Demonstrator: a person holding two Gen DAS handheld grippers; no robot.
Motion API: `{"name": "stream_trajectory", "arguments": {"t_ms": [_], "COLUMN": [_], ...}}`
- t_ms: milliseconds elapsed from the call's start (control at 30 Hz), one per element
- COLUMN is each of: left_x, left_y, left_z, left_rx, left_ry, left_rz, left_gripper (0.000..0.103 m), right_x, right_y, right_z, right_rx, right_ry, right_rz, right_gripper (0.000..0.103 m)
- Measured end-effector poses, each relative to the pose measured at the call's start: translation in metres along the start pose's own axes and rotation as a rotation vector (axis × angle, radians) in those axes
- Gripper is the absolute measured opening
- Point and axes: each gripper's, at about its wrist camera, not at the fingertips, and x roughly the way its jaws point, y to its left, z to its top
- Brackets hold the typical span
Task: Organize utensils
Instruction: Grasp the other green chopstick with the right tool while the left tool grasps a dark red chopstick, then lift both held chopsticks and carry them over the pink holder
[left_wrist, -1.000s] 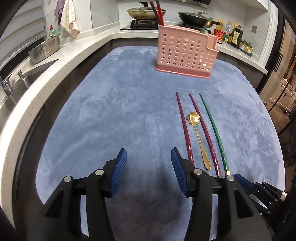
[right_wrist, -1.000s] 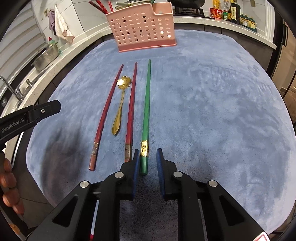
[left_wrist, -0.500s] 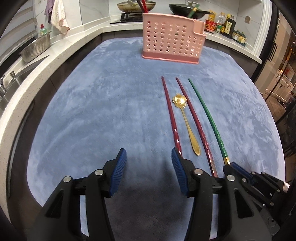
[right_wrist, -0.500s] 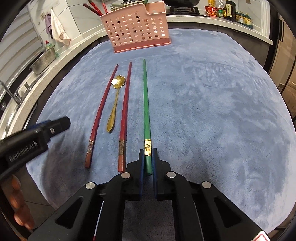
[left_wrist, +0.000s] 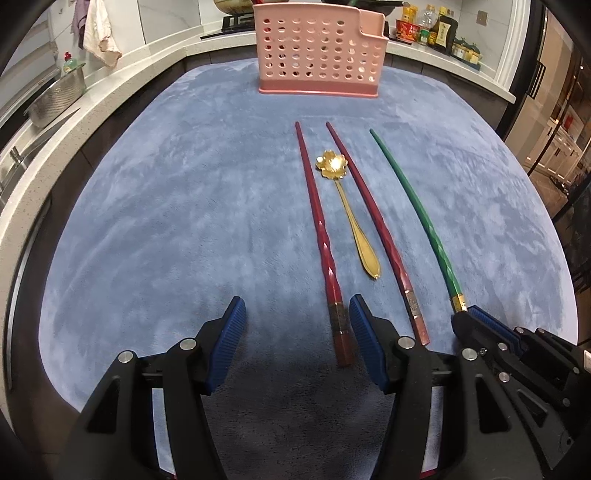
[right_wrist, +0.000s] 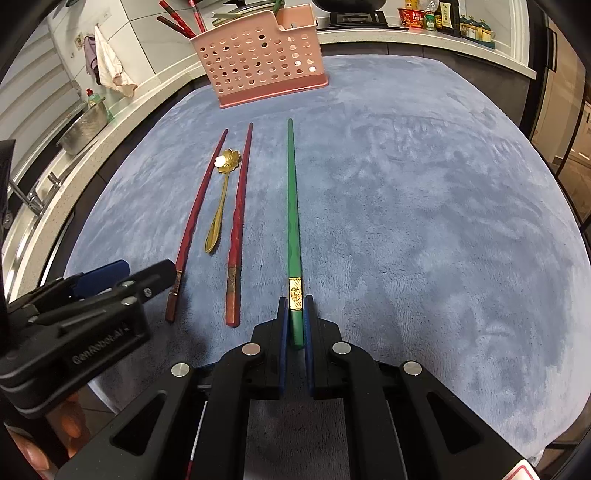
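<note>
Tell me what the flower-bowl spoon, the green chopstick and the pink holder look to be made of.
Spoon: probably metal with a polished gold finish; its bowl glints brightly. Green chopstick: glossy lacquered wood or plastic, hard to tell, with a gold band. Pink utensil holder: likely moulded matte plastic, with uniform punched holes.

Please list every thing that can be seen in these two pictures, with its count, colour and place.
red chopsticks: 2, dark red, on mat, either side of spoon
spoon: 1, gold, between them
green chopstick: 1, green, thick end between right fingers
utensil holder: 1, pink, far end of mat, utensils inside
mat: 1, blue-grey, covers table
colander: 1, steel, counter by sink
bottles: several, far counter
left gripper: 1, black, blue fingers open, at left red chopstick's end
right gripper: 1, shut on green chopstick
</note>
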Motion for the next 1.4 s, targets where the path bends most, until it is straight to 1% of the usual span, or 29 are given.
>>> {"name": "stream_trajectory", "arguments": {"t_ms": [133,233,433,500,567,667,1033,1267,1400], "left_x": [0.006,0.01,0.009,0.009,0.008,0.007,-0.001,-0.021,-0.038], "left_y": [0.0,-0.001,-0.005,-0.005,-0.004,-0.003,0.0,0.004,0.012], "left_z": [-0.002,-0.005,-0.009,-0.01,-0.011,-0.011,-0.007,0.005,0.022], "left_rx": [-0.003,0.001,0.022,0.023,0.024,0.015,-0.001,-0.005,-0.03], "left_ry": [0.021,0.039,0.029,0.027,0.027,0.028,0.027,-0.02,-0.066], "left_rz": [-0.004,-0.009,-0.009,-0.014,-0.021,-0.039,-0.065,-0.054,-0.065], "left_gripper": [0.055,0.05,0.035,0.028,0.017,0.007,0.007,0.007,0.007], "right_x": [0.0,0.0,0.0,0.0,0.0,0.0,-0.005,-0.023,-0.04], "right_y": [0.0,0.0,0.0,0.0,0.001,0.001,0.004,0.007,0.007], "right_z": [0.0,0.0,-0.001,-0.001,-0.001,-0.002,0.003,0.016,0.029], "right_rx": [0.0,0.0,-0.002,-0.003,-0.004,-0.006,-0.021,-0.019,-0.004], "right_ry": [0.0,0.0,0.001,0.001,0.002,0.003,-0.001,-0.035,-0.071], "right_rz": [0.0,0.0,-0.002,-0.003,-0.004,-0.006,-0.011,-0.011,0.001], "right_gripper": [0.007,0.007,0.007,0.007,0.007,0.007,0.007,0.007,0.007]}}
